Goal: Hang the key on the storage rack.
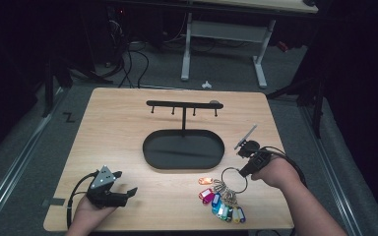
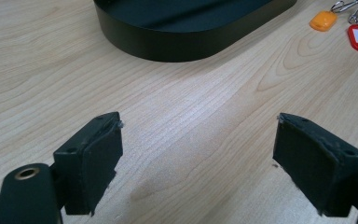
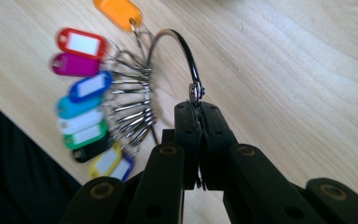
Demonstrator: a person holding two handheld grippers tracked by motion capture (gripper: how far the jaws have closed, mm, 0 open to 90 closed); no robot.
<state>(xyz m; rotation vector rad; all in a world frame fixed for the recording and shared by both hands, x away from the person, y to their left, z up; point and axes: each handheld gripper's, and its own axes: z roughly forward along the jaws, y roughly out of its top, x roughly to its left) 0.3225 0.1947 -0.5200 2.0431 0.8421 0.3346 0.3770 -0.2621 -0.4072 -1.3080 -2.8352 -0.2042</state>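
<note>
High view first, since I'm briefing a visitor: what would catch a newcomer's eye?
The fan of coloured key tags at the table's near right edge, their big ring pinched in the right tongs. Then the black hook stand mid-table, and the left tongs open at the near left.

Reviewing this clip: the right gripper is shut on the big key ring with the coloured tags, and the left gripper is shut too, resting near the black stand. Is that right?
Not quite. The left gripper is open: the left gripper view shows its fingers wide apart over bare table, holding nothing. The rest holds: the right gripper is shut on the key ring with the coloured tags, and the black stand is nearby.
</note>
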